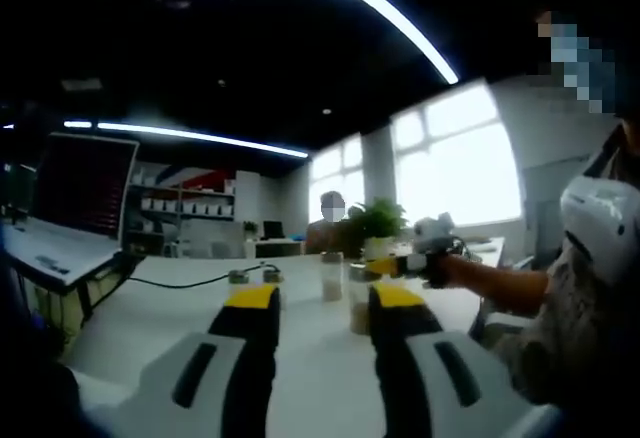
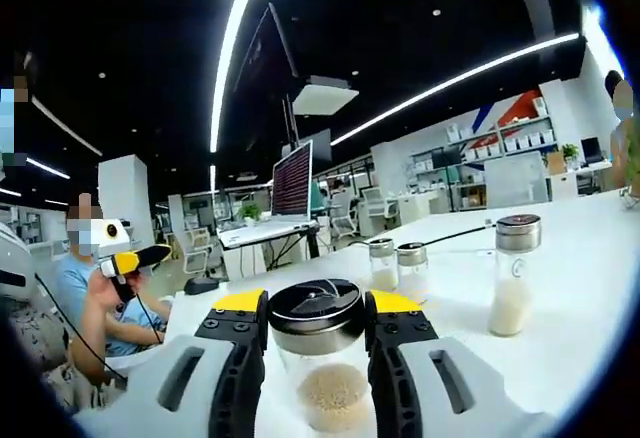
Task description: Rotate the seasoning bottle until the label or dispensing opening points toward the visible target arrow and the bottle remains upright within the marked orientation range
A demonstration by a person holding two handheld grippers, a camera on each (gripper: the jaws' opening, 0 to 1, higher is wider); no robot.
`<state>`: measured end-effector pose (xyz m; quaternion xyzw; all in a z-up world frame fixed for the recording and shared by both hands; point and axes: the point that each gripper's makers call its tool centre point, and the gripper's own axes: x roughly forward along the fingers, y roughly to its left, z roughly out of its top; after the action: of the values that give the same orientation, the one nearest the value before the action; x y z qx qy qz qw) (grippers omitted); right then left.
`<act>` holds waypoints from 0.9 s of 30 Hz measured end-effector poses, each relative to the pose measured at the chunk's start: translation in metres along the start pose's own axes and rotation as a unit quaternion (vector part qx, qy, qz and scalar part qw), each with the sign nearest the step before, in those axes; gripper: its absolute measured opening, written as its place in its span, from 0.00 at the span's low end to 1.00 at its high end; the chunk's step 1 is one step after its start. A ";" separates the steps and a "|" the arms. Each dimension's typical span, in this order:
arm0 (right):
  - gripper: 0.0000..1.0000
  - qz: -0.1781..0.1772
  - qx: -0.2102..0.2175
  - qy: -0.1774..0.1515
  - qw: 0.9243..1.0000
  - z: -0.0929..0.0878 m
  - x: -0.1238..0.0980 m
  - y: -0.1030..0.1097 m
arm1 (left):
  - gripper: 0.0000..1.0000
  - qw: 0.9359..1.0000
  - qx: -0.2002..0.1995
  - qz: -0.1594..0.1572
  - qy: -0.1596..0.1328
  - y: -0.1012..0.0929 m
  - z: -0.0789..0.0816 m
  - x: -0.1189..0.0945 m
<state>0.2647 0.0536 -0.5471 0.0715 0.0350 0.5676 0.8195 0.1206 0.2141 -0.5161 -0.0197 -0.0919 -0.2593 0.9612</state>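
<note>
A clear seasoning bottle (image 2: 318, 358) with a dark metal lid and pale grains at its bottom stands upright on the white table (image 2: 590, 258). My right gripper (image 2: 317, 303) is shut on it, a yellow-tipped jaw on either side of the lid. The left gripper view shows that same bottle (image 1: 359, 303) a short way ahead, with the right gripper (image 1: 400, 266) reaching in from the right on a person's arm. My left gripper (image 1: 324, 298) is open and holds nothing. It hovers low over the table (image 1: 150, 328), short of the bottle.
A second bottle (image 1: 331, 276) with white contents (image 2: 514, 276) stands next to the held one. Two small shakers (image 2: 397, 264) and a black cable (image 2: 450, 233) lie farther off. An open laptop (image 1: 85, 186) sits at the table's end, a potted plant (image 1: 375, 223) behind.
</note>
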 end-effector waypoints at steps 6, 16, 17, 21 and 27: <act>0.38 0.043 0.014 -0.002 0.999 -0.001 0.000 0.003 | 0.37 1.000 0.000 -0.001 0.003 -0.001 -0.002 0.001; 0.38 0.118 0.028 0.045 0.992 -0.004 0.001 0.007 | 0.37 1.000 0.001 -0.002 0.006 0.000 -0.001 0.001; 0.38 0.124 0.028 0.049 0.991 -0.004 0.002 0.007 | 0.37 1.000 0.001 -0.001 0.006 0.000 -0.001 0.001; 0.38 0.161 0.030 0.052 0.985 -0.004 0.002 0.008 | 0.37 1.000 0.001 -0.002 0.006 0.000 -0.001 0.001; 0.38 0.192 0.023 0.049 0.980 -0.001 0.002 0.007 | 0.37 1.000 0.000 0.001 0.003 0.002 0.001 0.000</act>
<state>0.2586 0.0578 -0.5474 0.0681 0.0742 0.7162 0.6906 0.1214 0.2157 -0.5152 -0.0194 -0.0888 -0.2583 0.9618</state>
